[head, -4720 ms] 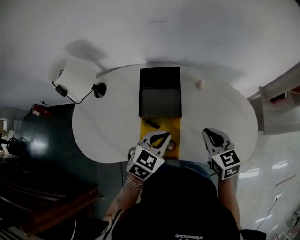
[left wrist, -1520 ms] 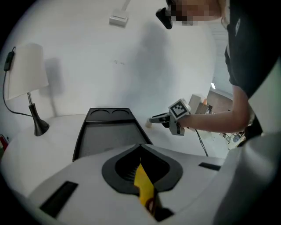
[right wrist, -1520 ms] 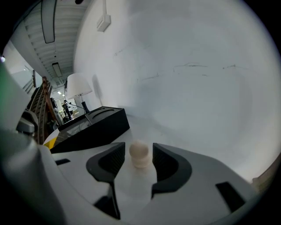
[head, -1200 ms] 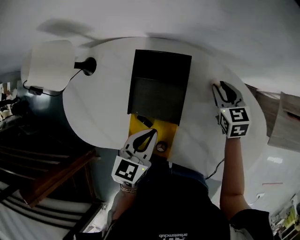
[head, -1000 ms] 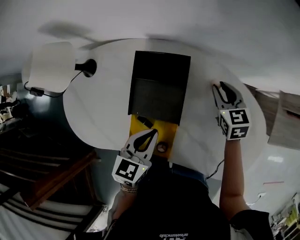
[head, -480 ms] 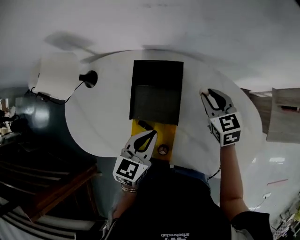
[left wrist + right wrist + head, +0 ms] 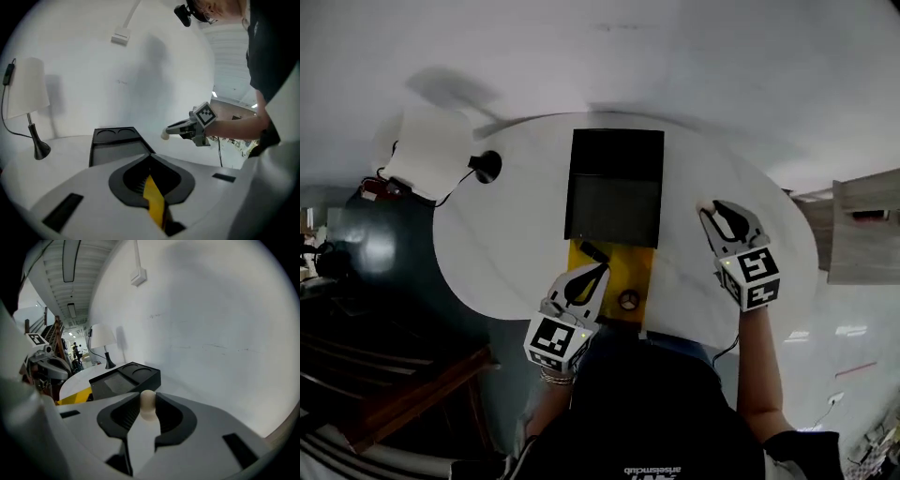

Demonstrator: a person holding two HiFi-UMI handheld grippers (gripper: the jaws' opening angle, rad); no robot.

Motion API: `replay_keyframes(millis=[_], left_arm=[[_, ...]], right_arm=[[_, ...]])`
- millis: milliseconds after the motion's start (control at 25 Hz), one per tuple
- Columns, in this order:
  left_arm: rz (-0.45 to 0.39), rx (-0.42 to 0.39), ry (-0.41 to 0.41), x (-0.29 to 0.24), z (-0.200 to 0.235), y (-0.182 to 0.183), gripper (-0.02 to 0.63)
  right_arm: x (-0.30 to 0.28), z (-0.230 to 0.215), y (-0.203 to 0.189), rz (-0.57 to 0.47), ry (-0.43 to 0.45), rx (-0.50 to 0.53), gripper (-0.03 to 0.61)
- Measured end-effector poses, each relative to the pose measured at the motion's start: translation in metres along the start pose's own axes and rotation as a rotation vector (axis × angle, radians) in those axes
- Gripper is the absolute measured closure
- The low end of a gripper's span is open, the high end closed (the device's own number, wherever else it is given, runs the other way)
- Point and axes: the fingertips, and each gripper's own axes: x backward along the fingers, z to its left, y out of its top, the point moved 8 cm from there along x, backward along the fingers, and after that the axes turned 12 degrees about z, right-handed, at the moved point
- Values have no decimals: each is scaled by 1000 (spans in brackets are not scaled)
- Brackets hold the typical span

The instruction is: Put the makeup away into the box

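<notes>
White table (image 7: 506,244); right claw (image 7: 715,210) clamps cream sponge (image 7: 148,404); black box (image 7: 615,202) sits left of it, slightly ahead, long axis running away; left claw (image 7: 598,272) closed, by box's near end

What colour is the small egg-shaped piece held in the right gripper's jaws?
Pale cream, nearly off-white: the egg-shaped sponge shows best in the right gripper view.

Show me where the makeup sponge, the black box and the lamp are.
makeup sponge (image 7: 148,404): right gripper view, on its rounded cream body.
black box (image 7: 617,152): head view, on its dark far section.
lamp (image 7: 26,86): left gripper view, on the white shade.
</notes>
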Motion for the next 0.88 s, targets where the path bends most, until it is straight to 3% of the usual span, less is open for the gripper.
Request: replay_keyframes(millis=[880], left_arm=[[-72,-22,40,62,11,-39,597]], right_arm=[[43,87,-15,-20,27,38,463]])
